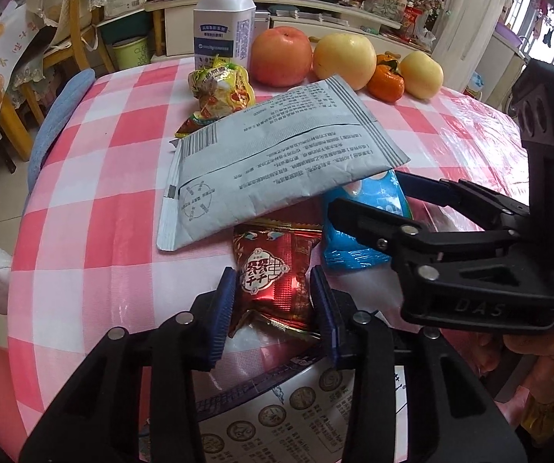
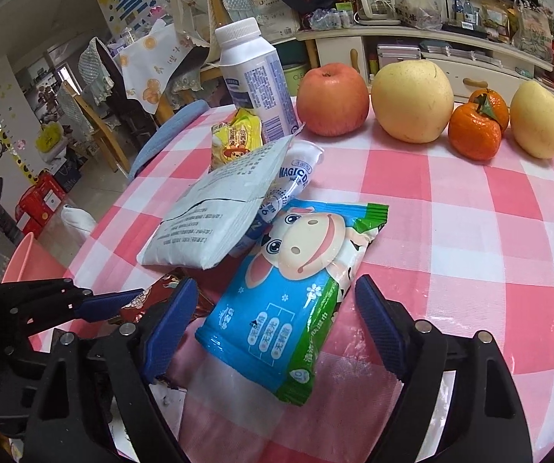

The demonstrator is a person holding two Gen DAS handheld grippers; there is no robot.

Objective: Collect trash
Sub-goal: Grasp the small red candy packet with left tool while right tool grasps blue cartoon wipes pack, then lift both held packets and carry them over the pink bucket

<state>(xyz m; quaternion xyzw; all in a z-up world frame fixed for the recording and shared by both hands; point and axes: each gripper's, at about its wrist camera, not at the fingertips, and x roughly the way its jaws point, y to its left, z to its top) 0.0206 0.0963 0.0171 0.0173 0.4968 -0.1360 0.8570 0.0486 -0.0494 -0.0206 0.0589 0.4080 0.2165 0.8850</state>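
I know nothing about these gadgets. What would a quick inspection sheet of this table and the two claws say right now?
Surface: round table under a pink-and-white checked plastic cloth.
Job's things: red foil snack packet; blue cow-print wipes pack; grey printed pouch lying over both; yellow crumpled wrapper.
Clutter: white plastic bottle, red apple, two yellow pears, tangerines.
Grippers: left claw closing around the red packet, pads at its sides; right claw open, straddling the wipes pack.
Cables: nothing seen.
Surroundings: wooden chairs, crowded shelves, pink bin beside the table.
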